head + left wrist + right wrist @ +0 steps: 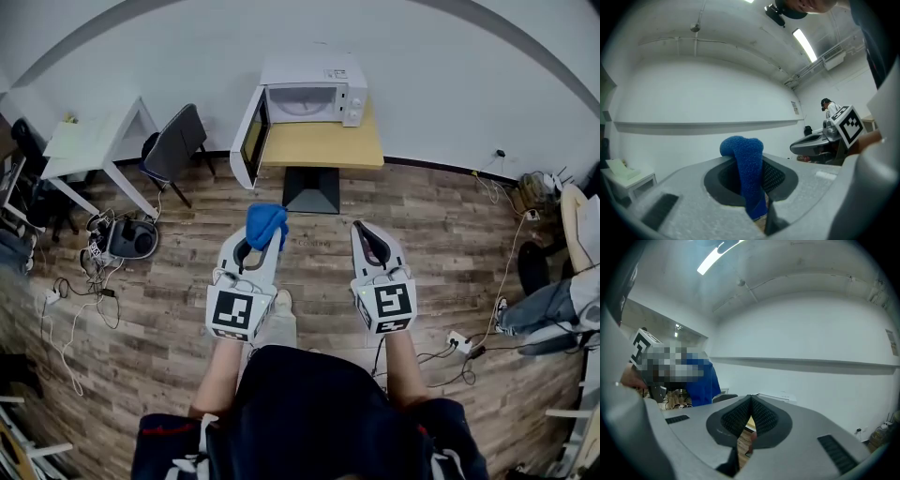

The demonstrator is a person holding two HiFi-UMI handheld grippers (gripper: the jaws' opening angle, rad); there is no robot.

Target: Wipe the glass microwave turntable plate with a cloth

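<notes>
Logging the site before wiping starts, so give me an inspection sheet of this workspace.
Surface: small wooden table, bare in front of the microwave.
Job's things: microwave, door open; blue cloth held; turntable plate not made out.
Clutter: dark round device on the floor.
Tongs: left tongs shut on blue cloth; right tongs shut, empty.
Cables: loose cables at left; power strip at right.
Surroundings: wood floor, grey chair, white desk.

bright, even light, strong fisheye bending
</notes>
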